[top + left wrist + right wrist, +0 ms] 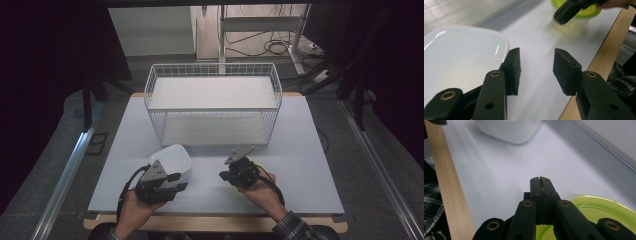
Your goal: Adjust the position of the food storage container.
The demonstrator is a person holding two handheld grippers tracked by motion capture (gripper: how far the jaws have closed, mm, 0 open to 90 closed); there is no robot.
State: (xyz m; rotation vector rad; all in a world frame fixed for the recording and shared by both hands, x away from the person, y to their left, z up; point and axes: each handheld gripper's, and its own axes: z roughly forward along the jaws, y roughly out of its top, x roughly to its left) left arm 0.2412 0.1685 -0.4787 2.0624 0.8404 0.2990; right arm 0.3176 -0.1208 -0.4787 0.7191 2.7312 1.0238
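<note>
On the table's near edge: I'm at both tools.
Left gripper [536, 72]: jaws part-open, empty, beside the white bowl [461, 57].
Right gripper [541, 182]: jaws pinched together on the green dish's [599, 212] rim.
Dish: sits on the table [300, 150], near right.
Handling: I'd judge it light, stiff, slick plastic; rim is the hold.
Basket [212, 102]: behind, well apart.

On the table [300, 150], the wire basket [214, 102] sits at the back, the white bowl [172, 161] front-left, and what looks like a plastic dish [599, 210] lies right of it.
</note>
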